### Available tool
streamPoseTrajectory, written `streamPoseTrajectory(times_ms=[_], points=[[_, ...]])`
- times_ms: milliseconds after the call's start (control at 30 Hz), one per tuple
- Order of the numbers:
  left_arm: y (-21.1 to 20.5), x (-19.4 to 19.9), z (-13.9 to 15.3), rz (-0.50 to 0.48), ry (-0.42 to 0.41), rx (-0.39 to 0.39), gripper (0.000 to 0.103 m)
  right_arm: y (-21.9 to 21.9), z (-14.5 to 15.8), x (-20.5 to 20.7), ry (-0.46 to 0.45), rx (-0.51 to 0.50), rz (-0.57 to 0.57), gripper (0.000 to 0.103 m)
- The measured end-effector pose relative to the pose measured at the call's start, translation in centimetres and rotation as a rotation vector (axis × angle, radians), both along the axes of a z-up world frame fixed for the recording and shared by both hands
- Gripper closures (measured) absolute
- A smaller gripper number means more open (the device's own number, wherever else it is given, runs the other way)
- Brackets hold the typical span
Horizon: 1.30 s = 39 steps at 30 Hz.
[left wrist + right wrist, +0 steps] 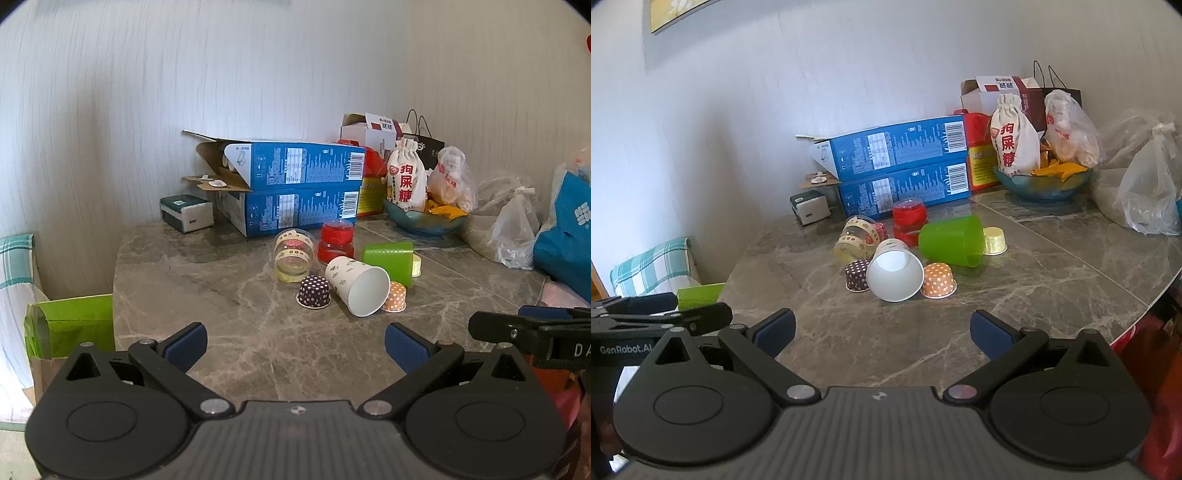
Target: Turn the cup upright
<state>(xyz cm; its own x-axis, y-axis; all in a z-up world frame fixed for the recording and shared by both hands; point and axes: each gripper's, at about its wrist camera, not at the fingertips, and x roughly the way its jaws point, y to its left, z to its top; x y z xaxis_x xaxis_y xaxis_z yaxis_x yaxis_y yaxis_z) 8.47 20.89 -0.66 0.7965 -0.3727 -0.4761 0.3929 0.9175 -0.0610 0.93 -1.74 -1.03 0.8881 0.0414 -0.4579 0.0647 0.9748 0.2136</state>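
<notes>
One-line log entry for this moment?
phase: approach | left hand-held gripper: open, empty | right hand-held gripper: open, empty | white paper cup: on side | green cup: on side

Both of my feeds are bright and evenly lit, with soft daylight that seems to come from the right. On the tabletop (pixel 229 295) the shadows are faint and short; the stacked blue boxes (pixel 295 188) throw a soft dark band at their base. The marble carries a mild sheen in the right wrist view, brightest near the far right edge (pixel 1089 236), without harsh glare. Fisheye distortion is strong: the wall (pixel 184 74) bulges, its ribs curve, and the corners go black. Focus holds at the centre; I see softening toward the rims, and the plastic bags (pixel 1145 192) look slightly washed out.
</notes>
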Motion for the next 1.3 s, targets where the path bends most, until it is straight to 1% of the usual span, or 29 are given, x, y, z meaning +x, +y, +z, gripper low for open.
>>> streamPoseTrajectory(times_ms=[433,567,867,1133,1300], points=[[-0.09,0.09,-0.4,-0.004,0.011,0.001,0.0,-0.06,-0.03,0.17,0.018,0.006,-0.002,0.001],[-0.04,0.24,-0.43,-0.002,0.025,-0.01,0.0,-0.09,-0.07,0.28,0.022,0.007,-0.004,0.001],[-0.1,0.03,-0.44,-0.003,0.008,-0.007,0.0,-0.2,-0.25,0.28,0.026,0.004,0.003,0.001],[0.15,0.3,-0.62,0.004,0.023,-0.017,0.0,-0.39,-0.36,0.38,0.032,0.006,0.004,0.001],[-0.08,0.25,-0.67,-0.003,0.018,-0.007,0.0,-0.35,-0.46,0.49,0.039,0.003,0.011,0.001]])
